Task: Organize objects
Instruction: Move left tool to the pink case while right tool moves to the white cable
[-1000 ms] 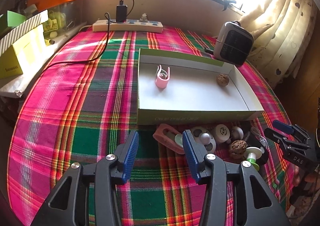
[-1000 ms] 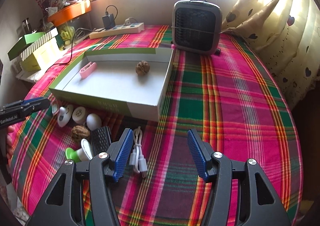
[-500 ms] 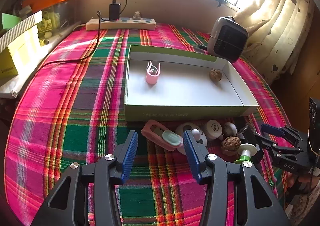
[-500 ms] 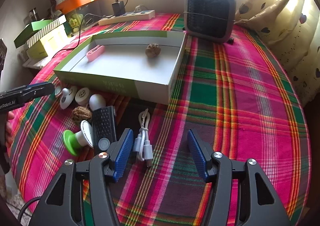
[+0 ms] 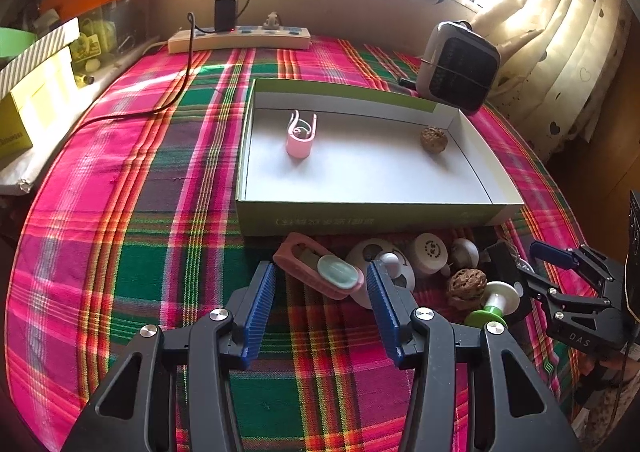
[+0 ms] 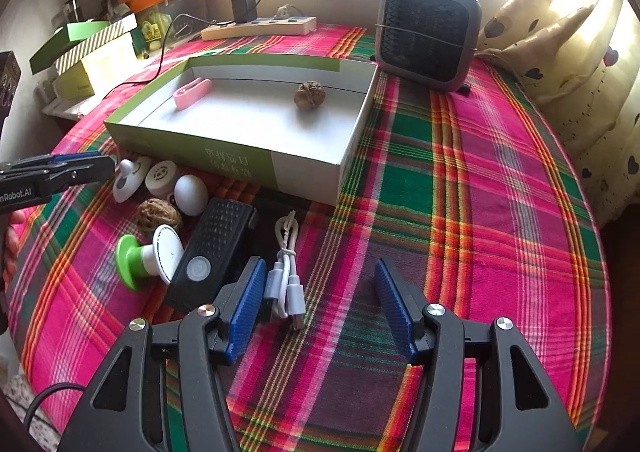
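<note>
Left claw (image 5: 320, 288): held wide open, empty, just short of the pink clip (image 5: 316, 270).
Right claw (image 6: 320, 292): wide open, empty, beside the white cable (image 6: 286, 272).
Box (image 6: 256, 161): walnut (image 6: 309, 93) contained; near wall bordered by loose items.

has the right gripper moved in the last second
Yes. The right gripper has come forward and left toward the white coiled usb cable, which now lies by its left finger; the green cardboard box looms nearer.
</note>
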Motion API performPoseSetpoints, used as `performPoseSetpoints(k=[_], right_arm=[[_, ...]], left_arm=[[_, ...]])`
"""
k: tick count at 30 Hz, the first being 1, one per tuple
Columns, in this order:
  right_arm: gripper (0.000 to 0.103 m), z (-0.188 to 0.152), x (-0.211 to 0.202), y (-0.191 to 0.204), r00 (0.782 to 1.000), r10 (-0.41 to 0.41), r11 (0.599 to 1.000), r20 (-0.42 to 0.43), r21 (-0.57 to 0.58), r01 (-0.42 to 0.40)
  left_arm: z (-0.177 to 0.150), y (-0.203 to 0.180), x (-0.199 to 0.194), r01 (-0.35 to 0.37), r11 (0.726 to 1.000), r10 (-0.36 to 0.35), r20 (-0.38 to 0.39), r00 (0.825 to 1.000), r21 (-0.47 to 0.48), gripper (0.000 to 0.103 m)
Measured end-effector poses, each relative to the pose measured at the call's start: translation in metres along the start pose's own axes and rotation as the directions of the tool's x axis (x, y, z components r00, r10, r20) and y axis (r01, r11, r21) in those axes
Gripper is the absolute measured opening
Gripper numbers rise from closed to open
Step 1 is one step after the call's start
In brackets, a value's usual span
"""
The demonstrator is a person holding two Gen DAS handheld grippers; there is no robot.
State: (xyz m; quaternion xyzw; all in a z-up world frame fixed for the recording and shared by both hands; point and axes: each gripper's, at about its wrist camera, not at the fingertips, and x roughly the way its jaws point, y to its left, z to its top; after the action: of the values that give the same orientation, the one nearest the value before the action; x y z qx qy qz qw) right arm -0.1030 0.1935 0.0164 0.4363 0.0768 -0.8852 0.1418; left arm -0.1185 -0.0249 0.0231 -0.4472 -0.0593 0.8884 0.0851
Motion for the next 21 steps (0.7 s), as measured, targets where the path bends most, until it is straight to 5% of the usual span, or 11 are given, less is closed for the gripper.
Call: performPoseSetpoints(k=[21], right_arm=[[0.057, -0.001, -0.001, -0.001, 0.999, -0.033, 0.999, 0.007, 0.001, 0.033]], left_arm=[[-0.006, 0.019, -0.014, -0.102, 0.994, 0.102, -0.008, 0.995, 0.050, 0.047]])
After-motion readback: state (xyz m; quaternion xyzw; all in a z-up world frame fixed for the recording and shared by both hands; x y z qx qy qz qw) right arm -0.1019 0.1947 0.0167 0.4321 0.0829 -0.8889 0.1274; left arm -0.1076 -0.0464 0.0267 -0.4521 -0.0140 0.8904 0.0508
